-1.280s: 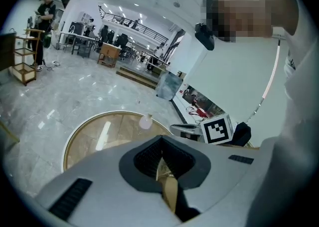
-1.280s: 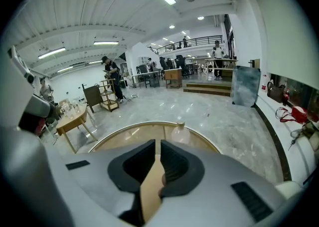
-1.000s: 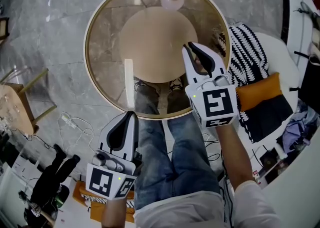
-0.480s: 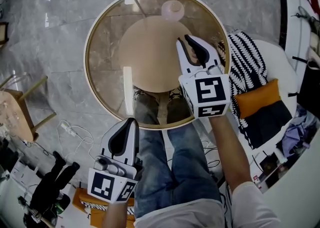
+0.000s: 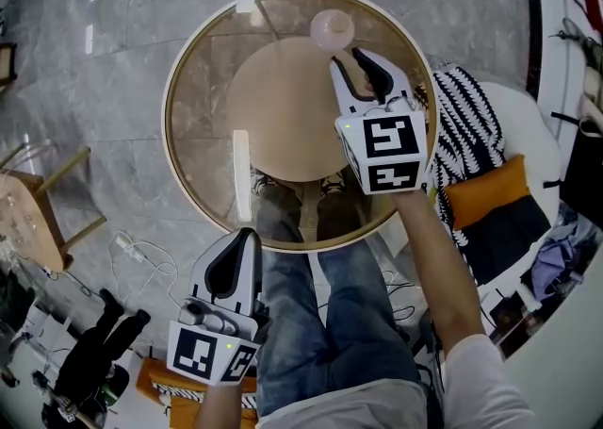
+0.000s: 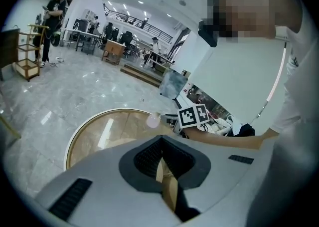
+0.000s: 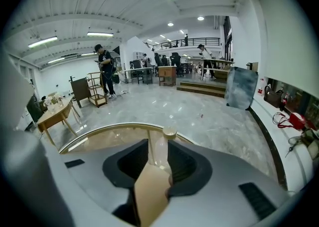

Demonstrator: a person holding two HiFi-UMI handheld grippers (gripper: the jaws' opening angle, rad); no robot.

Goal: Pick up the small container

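Observation:
The small container (image 5: 332,29), a translucent pinkish pot with a lid, stands near the far edge of the round glass table (image 5: 172,125). My right gripper (image 5: 349,59) hovers over the table just short of the container and points at it. Its jaws have just been opening, with nothing between them. In the right gripper view the container (image 7: 167,133) shows through the gap of the right gripper (image 7: 158,145), beyond the tips. My left gripper (image 5: 249,235) hangs off the table over the person's lap, jaws together and empty. In its own view the left gripper (image 6: 160,141) faces the table.
The table has a gold rim and a tan round base under the glass. A black-and-white striped cushion (image 5: 468,102) and an orange one (image 5: 487,171) lie on the white seat at right. A wooden side table (image 5: 24,212) and floor cables (image 5: 141,237) are at left.
The right gripper has moved across the table toward the container and its jaws stand wider apart. The left gripper has stayed in place.

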